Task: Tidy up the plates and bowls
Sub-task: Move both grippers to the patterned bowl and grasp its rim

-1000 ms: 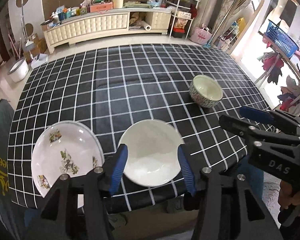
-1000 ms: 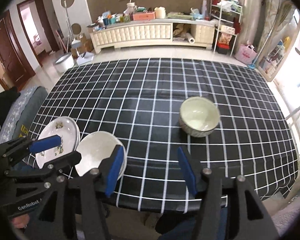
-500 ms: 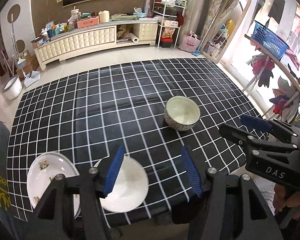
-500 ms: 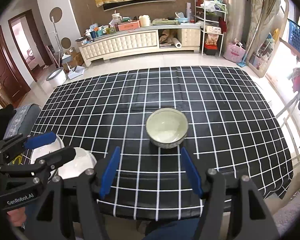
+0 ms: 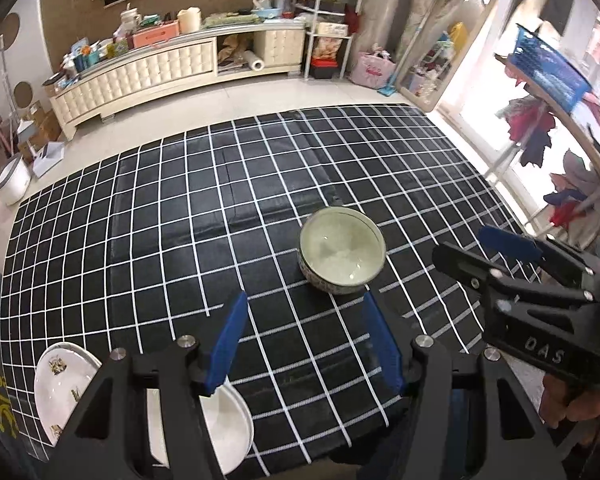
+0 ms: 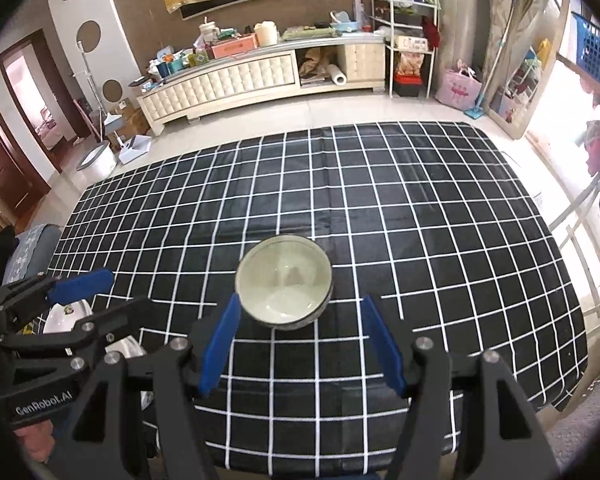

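Note:
A patterned bowl [image 5: 342, 250] [image 6: 284, 282] with a pale inside stands upright on the black checked tablecloth [image 5: 180, 220]. My right gripper [image 6: 300, 300] is open. The bowl's near rim lies just beyond its blue pads [image 6: 220, 340], which do not touch it. My left gripper [image 5: 305, 308] is open and empty, short of the bowl and to its left. A plain white plate [image 5: 224, 428] lies partly hidden under the left finger. A floral plate [image 5: 60, 380] lies left of it at the table's near corner. The right gripper [image 5: 460, 240] shows at the right, the left gripper [image 6: 126, 288] at the left.
The table's near edge [image 6: 340, 468] runs just below the grippers. A cream cabinet [image 6: 240, 76] with clutter stands across the floor at the back. A clothes rack with a blue basket [image 5: 552, 76] stands to the right. A hand [image 5: 572, 404] holds the right gripper.
Both grippers have moved right along the near edge, away from the two plates and toward the bowl. Their jaws stand slightly wider than before. Plates and bowl have not moved.

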Demonstrator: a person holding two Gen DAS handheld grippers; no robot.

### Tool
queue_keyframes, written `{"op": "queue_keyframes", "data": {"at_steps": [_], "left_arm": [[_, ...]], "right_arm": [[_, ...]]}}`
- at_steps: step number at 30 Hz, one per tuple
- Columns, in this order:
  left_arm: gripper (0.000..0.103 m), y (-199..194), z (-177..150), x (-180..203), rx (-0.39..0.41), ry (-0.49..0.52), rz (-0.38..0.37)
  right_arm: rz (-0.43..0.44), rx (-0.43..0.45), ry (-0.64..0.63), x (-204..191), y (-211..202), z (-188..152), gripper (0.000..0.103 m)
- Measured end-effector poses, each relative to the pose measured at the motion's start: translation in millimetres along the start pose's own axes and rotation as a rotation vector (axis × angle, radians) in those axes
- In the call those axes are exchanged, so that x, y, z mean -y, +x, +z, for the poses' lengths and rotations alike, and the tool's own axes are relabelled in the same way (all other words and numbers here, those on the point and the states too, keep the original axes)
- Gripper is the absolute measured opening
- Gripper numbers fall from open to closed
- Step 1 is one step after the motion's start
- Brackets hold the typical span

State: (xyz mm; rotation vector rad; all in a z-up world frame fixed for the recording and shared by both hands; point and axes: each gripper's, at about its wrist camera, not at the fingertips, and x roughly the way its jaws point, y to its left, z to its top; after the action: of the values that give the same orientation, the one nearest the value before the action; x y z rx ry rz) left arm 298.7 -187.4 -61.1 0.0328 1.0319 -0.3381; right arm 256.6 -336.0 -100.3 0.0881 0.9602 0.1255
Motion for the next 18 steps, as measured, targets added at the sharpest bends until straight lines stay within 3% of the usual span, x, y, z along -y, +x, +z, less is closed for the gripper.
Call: {"op": "queue_keyframes", "data": {"at_steps": [11,14,18], "left_arm": [[0.058,68,25,5,-0.095,-0.003,0.020],[0.058,87,29,6,-0.125,0.009,0.030],[0.058,108,33,5,-0.157,0.012,0.039]], "right_arm": [[0.001,-0.107,0.020,25,65,4,0.068],[-0.042,-0.126,0.026,32,78,5,0.068],[-0.019,-0.126,0.048,39,91,7,0.068]]}}
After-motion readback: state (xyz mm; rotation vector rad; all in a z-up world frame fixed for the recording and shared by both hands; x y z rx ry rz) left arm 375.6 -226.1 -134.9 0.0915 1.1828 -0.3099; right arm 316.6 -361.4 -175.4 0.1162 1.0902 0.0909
